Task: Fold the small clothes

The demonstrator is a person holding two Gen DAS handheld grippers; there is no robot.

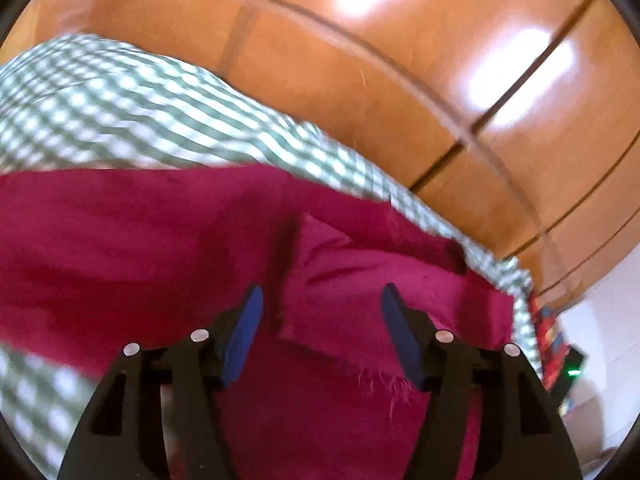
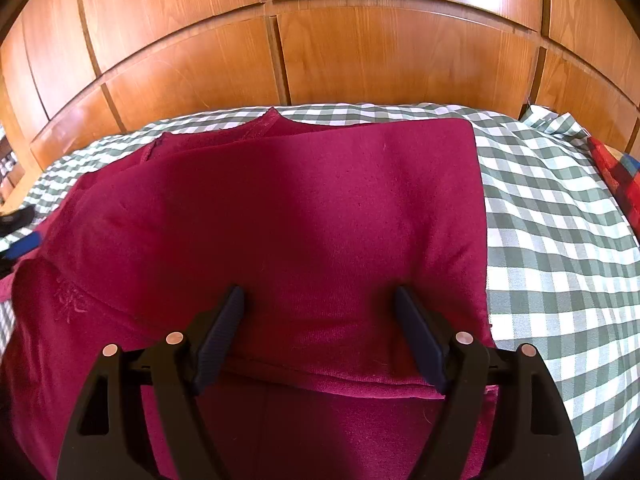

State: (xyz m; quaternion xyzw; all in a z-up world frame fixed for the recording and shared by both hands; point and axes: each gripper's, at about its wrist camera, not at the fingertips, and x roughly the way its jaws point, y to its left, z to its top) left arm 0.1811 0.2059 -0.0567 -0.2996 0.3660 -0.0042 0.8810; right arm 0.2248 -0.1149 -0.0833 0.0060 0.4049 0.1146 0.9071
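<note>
A magenta garment (image 2: 312,208) lies partly folded on the green-and-white checked sheet (image 2: 552,216), its neckline at the far side and a folded edge near my fingers. My right gripper (image 2: 319,298) hovers open over the garment's near fold, nothing between its pads. In the blurred left wrist view the same magenta garment (image 1: 160,232) shows a raised flap and a frayed hem, and my left gripper (image 1: 323,300) stands open just above it, holding nothing. A blue pad (image 2: 24,246) of the left gripper peeks in at the right wrist view's left edge.
Wooden wardrobe panels (image 2: 360,52) rise right behind the bed. A red-and-blue plaid cloth (image 2: 616,168) lies at the bed's right edge. Checked sheet (image 1: 120,112) stretches beyond the garment. A dark device with a green light (image 1: 574,372) sits low on the right.
</note>
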